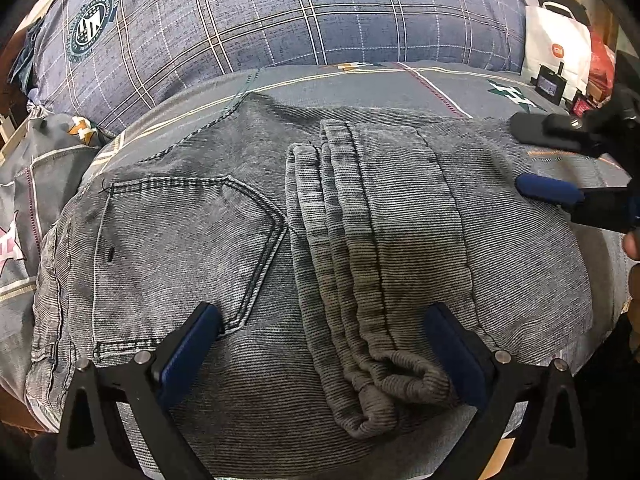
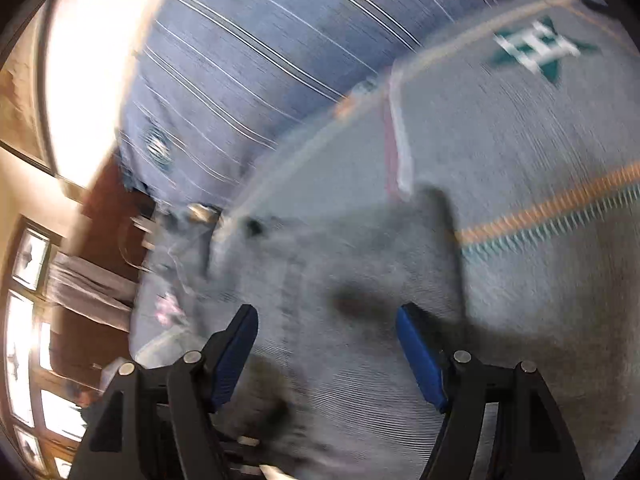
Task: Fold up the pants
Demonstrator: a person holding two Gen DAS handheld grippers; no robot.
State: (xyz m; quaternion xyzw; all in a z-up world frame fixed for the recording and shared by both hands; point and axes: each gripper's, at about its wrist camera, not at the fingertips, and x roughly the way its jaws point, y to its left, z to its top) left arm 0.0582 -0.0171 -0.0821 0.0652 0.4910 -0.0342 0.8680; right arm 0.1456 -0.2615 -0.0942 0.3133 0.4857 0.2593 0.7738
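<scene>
the left gripper is spread wide, hovering over the folded grey pants, its blue pads flanking the stacked ribbed cuffs and pinching nothing. the right gripper sits at the pants' far right edge, jaws parted, empty too. the pants lie in a folded bundle on the patterned bedsheet, back pocket up, in front of a plaid pillow. risk, as i judge it: the loose cuff layers could slide or fan out if a claw drags across them, spoiling the fold. the right wrist view is heavily motion-blurred; the right gripper shows spread there, but the fabric edge beneath is hard to make out.
</scene>
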